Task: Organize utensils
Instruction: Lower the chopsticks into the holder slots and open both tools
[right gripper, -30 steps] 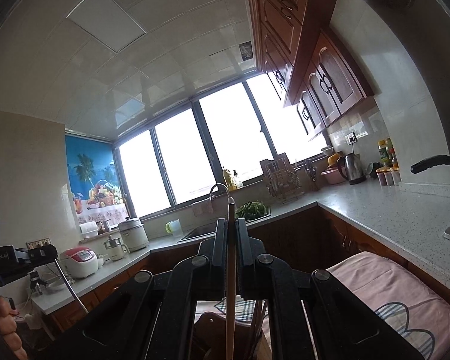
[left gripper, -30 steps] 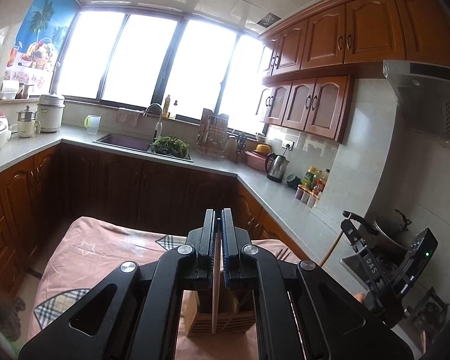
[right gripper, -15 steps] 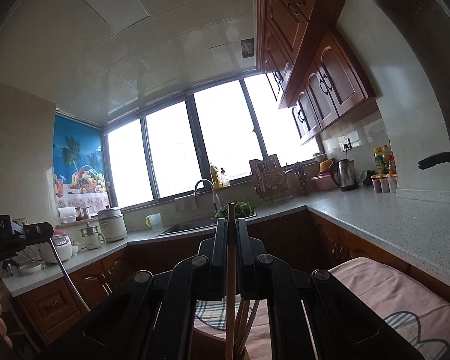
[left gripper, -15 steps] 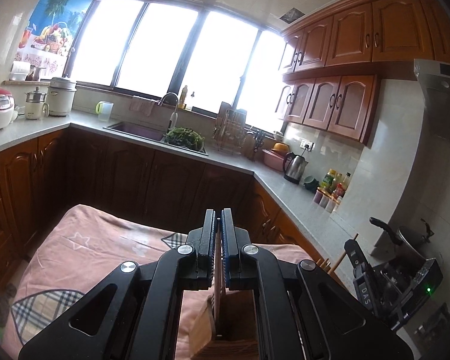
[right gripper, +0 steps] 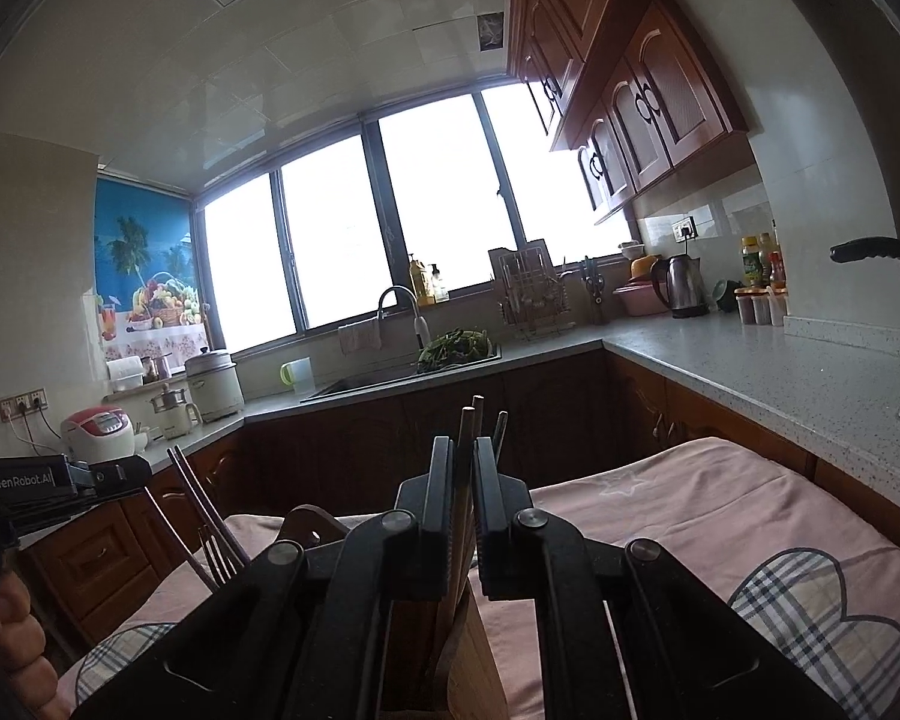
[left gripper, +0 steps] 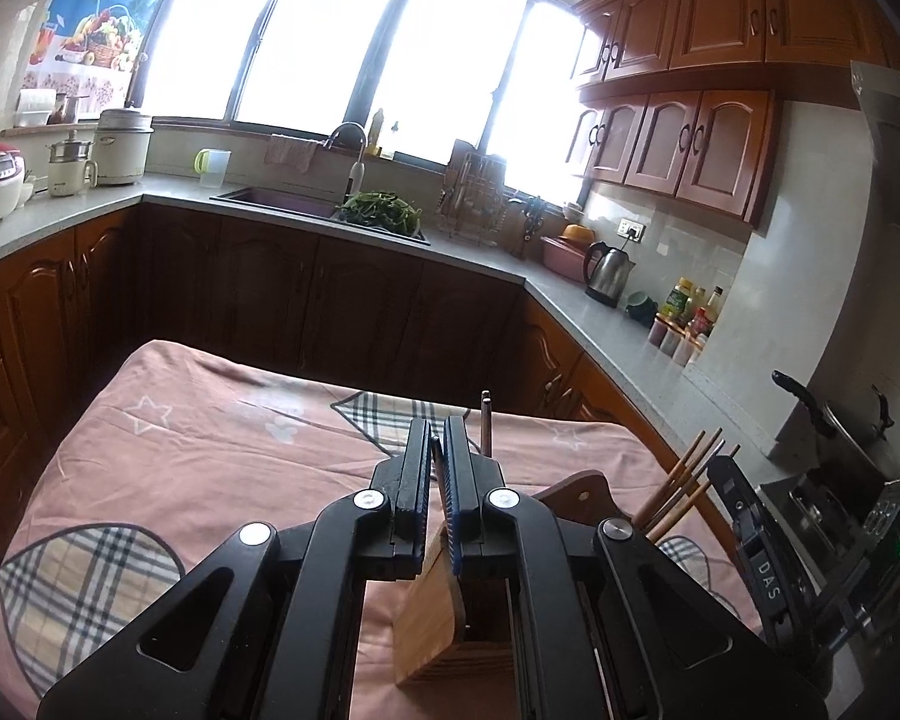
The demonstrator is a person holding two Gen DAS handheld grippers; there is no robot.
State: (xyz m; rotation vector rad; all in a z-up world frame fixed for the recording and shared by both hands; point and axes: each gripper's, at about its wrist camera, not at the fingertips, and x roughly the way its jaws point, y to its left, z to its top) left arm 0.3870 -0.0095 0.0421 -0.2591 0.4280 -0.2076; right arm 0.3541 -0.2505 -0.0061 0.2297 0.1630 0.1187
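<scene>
Both grippers clamped: your left gripper [left gripper: 438, 450] pinches one chopstick [left gripper: 435, 468], your right gripper [right gripper: 463, 456] another chopstick [right gripper: 465, 450], each above the wooden holder [left gripper: 432, 612]. Light, stiff, slippery sticks; grip mid-shaft.

Bench [left gripper: 222, 450]: covered by a pink cloth [left gripper: 180, 480] with white stars and plaid patches. Standing on the cloth, one wooden utensil holder [left gripper: 432, 630], near the bench's front edge; chopsticks [left gripper: 684, 480] upright inside it.
</scene>
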